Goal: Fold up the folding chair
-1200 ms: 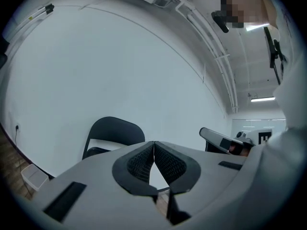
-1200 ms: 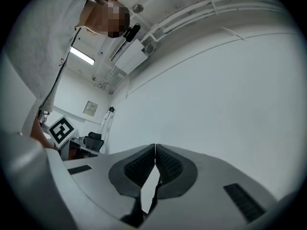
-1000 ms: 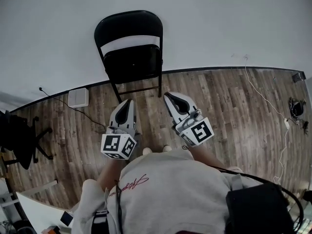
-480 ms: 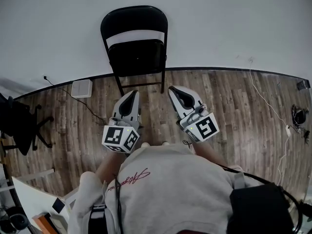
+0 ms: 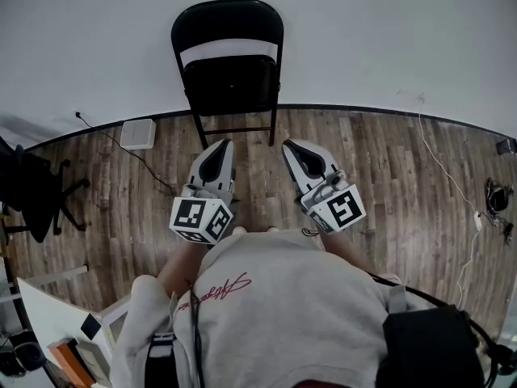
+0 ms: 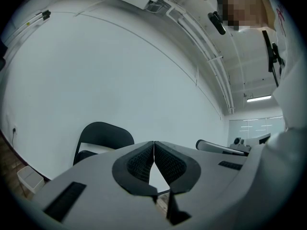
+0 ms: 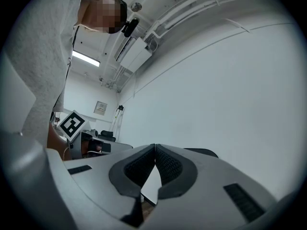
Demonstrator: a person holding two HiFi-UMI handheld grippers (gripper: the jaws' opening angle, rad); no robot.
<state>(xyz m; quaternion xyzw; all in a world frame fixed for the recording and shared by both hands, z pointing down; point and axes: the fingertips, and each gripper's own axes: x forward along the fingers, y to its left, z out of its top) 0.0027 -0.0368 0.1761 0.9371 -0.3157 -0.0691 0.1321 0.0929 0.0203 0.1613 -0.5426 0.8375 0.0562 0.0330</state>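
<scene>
Against the wall [image 5: 380, 39], the folding chair [image 5: 230, 87] stands unfolded on wood floor [image 5: 380, 168].

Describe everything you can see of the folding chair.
The chair is black, seemingly metal, with a rounded backrest, an open gap below it, a flat seat and thin legs joined by a crossbar. It stands upright and unfolded, seat down, on the wood floor close against the white wall. Nothing touches it: the left claw and right claw, both shut and empty, are short of its front legs.
</scene>
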